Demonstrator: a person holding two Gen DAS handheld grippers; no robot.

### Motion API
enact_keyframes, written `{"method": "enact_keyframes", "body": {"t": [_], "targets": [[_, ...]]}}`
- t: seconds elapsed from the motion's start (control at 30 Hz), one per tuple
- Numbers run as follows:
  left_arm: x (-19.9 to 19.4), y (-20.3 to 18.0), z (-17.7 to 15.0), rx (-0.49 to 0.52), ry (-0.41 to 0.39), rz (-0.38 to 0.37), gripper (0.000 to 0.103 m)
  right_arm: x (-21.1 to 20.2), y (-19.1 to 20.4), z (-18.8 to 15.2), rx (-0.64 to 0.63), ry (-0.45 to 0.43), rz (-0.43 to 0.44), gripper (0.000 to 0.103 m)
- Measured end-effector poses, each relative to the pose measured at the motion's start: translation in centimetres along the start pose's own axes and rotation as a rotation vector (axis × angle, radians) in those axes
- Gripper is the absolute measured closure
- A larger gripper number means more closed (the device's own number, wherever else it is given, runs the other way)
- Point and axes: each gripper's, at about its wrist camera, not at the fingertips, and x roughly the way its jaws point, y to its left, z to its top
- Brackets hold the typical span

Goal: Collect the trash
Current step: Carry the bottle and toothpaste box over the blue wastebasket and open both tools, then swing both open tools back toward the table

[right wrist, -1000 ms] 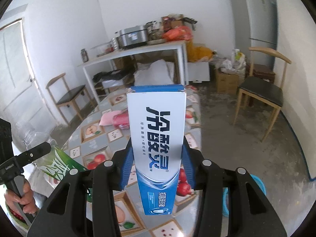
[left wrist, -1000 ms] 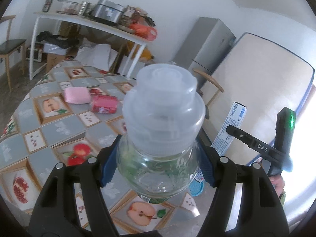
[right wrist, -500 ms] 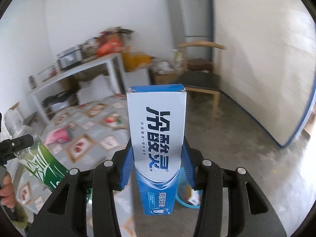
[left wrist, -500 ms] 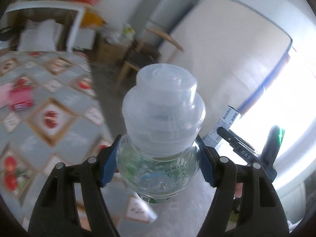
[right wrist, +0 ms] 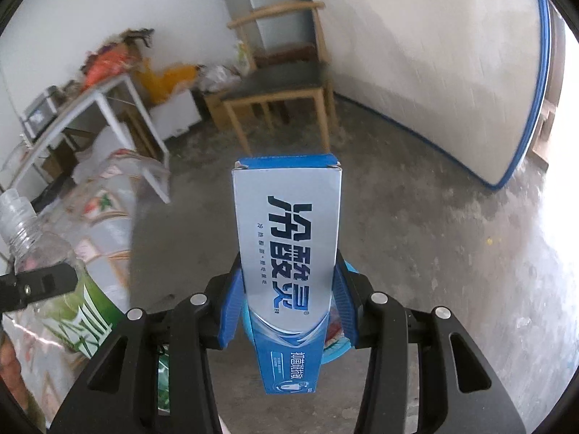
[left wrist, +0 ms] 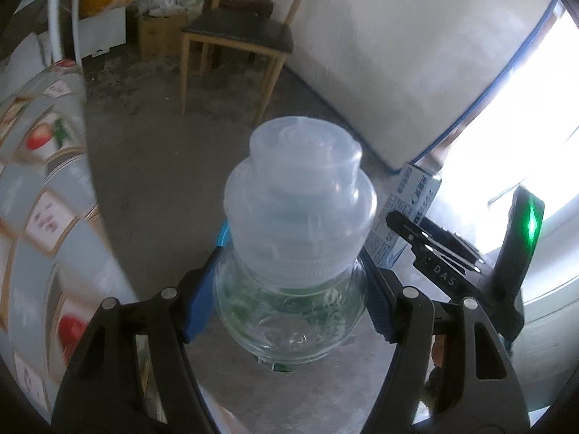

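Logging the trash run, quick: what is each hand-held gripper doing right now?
Left hand-held gripper: shut on the clear plastic bottle.
Right hand-held gripper: shut on the blue and white toothpaste box.

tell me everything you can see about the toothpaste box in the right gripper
The toothpaste box is a long, narrow carton, apparently thin cardboard, with a pale silvery face, large dark blue printed characters and a blue band toward its lower end. Its far end flap is closed, with slightly nicked corners. It points away along the fingers, held above the concrete floor. The right gripper is shut on it, one blue pad pressing each long side near the lower half. In the left wrist view, its end shows beside the plastic bottle.
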Motion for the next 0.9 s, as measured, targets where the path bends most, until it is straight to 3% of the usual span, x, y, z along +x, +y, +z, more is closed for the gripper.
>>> {"method": "enact_keyframes", "body": {"t": [0.07,0.17,0.33,0.6,0.9], "targets": [[3.1,-1.1,1.2,0.03,0.041,0.023,0.036,3.4,-0.6,0.5,0.007,0.047,0.005,0.057],[7.2,-1.8,2.3,0.057,0.095,0.053,0.027,8.3,-1.2,0.7,0.006,0.131,-0.024,0.041],[8.1,-1.1,2.0,0.03,0.106,0.023,0.024,13.2,-3.9,-2.1,0.088,0.225,-0.057,0.041],[6.5,-0.3,-0.1,0.066,0.097,0.043,0.024,12.7,-4.9,-5.3,0.093,0.242,-0.055,0.041],[2.2,0.3,-1.5,0.056,0.038,0.022,0.024,9.5,-5.9,-5.7,0.117,0.215,-0.04,0.041]]}}
